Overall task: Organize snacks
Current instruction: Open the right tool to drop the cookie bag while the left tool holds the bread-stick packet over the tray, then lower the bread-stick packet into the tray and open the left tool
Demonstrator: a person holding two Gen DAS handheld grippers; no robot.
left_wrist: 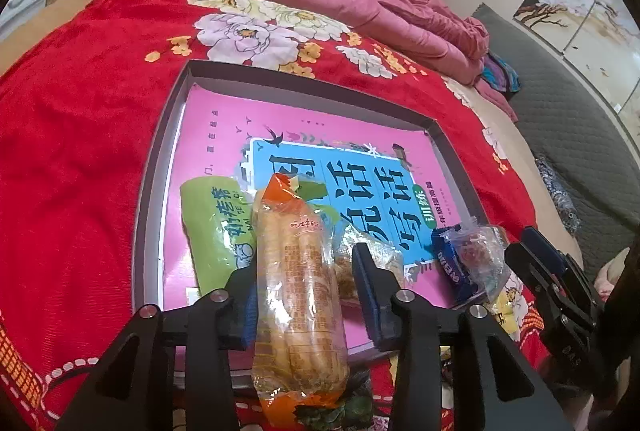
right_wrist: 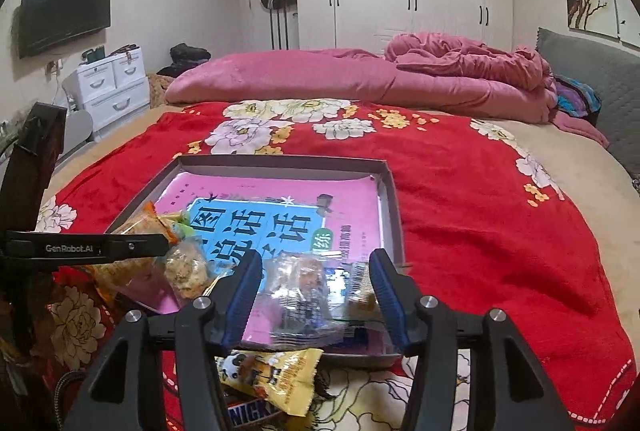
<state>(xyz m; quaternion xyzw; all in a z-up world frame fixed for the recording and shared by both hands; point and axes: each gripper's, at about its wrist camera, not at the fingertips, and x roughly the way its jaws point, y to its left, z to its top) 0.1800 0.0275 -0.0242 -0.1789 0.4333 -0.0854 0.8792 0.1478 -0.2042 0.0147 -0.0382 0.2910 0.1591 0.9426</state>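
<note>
A shallow grey box (left_wrist: 160, 159) with a pink and blue book (left_wrist: 312, 135) in it lies on the red bed cover; it also shows in the right wrist view (right_wrist: 390, 199). My left gripper (left_wrist: 304, 279) is open around a long clear and orange bread pack (left_wrist: 298, 291) over the box's near edge. A green pack (left_wrist: 216, 231) and a small clear pack (left_wrist: 356, 263) lie beside it. My right gripper (right_wrist: 316, 283) is open around a clear snack pack (right_wrist: 304, 295) over the box's near right corner. A blue pack (left_wrist: 450, 263) lies there too.
A yellow panda pack (right_wrist: 276, 375) and a Snickers bar (right_wrist: 248, 411) lie on the cover in front of the box. Pink bedding (right_wrist: 360, 79) is piled at the far side of the bed. A grey headboard cushion (right_wrist: 592, 71) is at the right.
</note>
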